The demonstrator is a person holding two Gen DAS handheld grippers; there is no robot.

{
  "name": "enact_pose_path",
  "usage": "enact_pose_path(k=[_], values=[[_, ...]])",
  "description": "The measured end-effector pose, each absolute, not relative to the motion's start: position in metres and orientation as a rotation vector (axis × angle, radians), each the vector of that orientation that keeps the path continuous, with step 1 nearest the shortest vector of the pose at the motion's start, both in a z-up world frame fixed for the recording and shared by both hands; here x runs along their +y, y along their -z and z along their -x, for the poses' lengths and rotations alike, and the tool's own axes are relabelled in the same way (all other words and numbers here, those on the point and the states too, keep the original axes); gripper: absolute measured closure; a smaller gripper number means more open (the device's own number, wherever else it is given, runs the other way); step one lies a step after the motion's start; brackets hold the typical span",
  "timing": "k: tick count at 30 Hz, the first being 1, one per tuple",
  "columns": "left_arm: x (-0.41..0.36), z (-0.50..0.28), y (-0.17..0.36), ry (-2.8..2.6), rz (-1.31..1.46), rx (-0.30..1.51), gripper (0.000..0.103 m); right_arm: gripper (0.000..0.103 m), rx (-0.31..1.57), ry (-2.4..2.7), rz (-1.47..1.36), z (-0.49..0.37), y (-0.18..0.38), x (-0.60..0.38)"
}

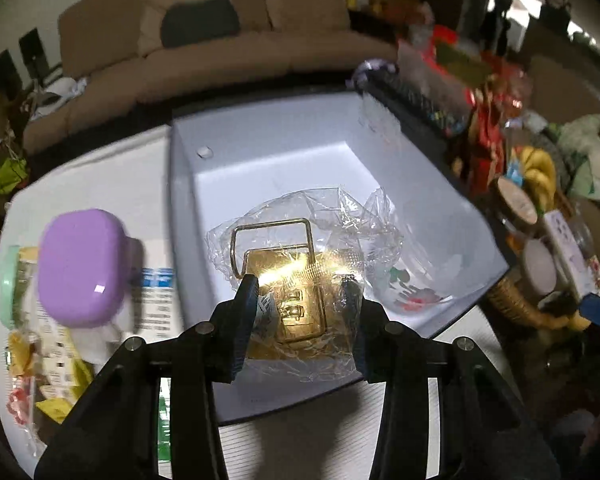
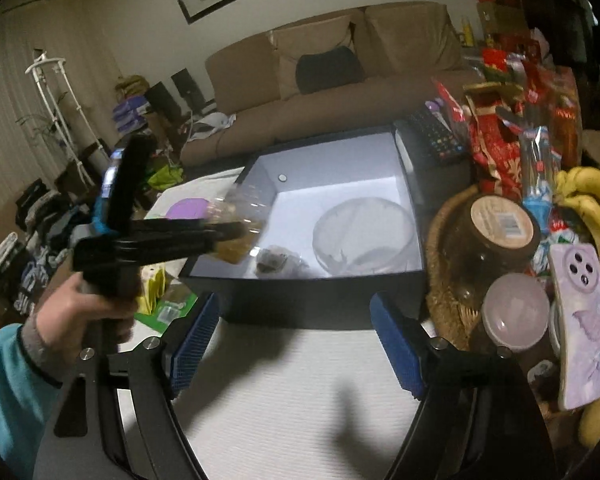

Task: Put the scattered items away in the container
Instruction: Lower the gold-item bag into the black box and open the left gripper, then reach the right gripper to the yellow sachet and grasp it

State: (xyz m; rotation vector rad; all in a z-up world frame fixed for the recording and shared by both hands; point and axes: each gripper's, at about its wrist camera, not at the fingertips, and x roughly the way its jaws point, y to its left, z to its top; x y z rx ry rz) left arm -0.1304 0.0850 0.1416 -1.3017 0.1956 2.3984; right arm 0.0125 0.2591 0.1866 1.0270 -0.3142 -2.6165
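My left gripper (image 1: 300, 292) is shut on a gold metal piece wrapped in clear plastic (image 1: 296, 292) and holds it over the near part of the open white-lined box (image 1: 260, 148). From the right wrist view the left gripper (image 2: 236, 232) holds the packet (image 2: 244, 220) above the box's left wall. The box (image 2: 340, 152) holds a clear round lid (image 2: 364, 236) and a small dark packet (image 2: 274, 262). My right gripper (image 2: 294, 344) is open and empty above the white table in front of the box.
A purple case (image 1: 84, 268), papers and yellow packets (image 1: 56, 364) lie left of the box. A basket (image 2: 452, 300) with jars, a phone (image 2: 584, 328), bananas (image 2: 592, 200) and red snack bags stands to the right. A sofa is behind.
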Motion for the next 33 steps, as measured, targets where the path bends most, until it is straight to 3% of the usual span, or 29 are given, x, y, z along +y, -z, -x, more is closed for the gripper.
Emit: enact_pose_path(k=[3, 5, 6, 12, 16, 25, 27, 28, 30, 31, 33], values=[[0.092, 0.136, -0.130, -2.388, 1.344, 0.149, 0.060, 0.022, -0.339, 2.601, -1.046, -0.015, -0.178, 0.263], [0.093, 0.139, -0.120, -2.352, 1.420, 0.111, 0.041, 0.022, -0.332, 2.603, -1.056, -0.017, -0.175, 0.264], [0.092, 0.137, -0.120, -2.357, 1.428, 0.120, 0.037, 0.022, -0.323, 2.607, -1.059, -0.018, -0.174, 0.264], [0.050, 0.092, -0.161, -2.445, 1.254, 0.088, 0.031, 0.022, -0.321, 2.597, -1.065, -0.013, -0.170, 0.259], [-0.010, 0.060, -0.179, -2.554, 1.168, 0.051, 0.019, 0.022, -0.299, 2.577, -1.050, -0.011, -0.174, 0.240], [-0.173, 0.004, -0.137, -2.711, 1.250, -0.232, 0.017, 0.022, -0.193, 2.471, -1.005, -0.006, -0.185, 0.149], [-0.199, -0.003, -0.126, -2.727, 1.282, -0.284, 0.002, 0.022, -0.176, 2.445, -1.000, -0.003, -0.184, 0.123], [-0.208, -0.008, -0.123, -2.737, 1.288, -0.306, 0.000, 0.022, -0.167, 2.437, -0.999, -0.002, -0.183, 0.113], [-0.222, -0.016, -0.121, -2.772, 1.278, -0.321, 0.000, 0.017, -0.145, 2.423, -0.998, -0.001, -0.179, 0.090], [-0.228, -0.019, -0.122, -2.790, 1.269, -0.315, 0.000, 0.003, -0.127, 2.424, -1.004, 0.000, -0.177, 0.079], [-0.237, -0.023, -0.123, -2.813, 1.259, -0.303, 0.000, 0.000, -0.095, 2.422, -1.022, 0.000, -0.170, 0.058]])
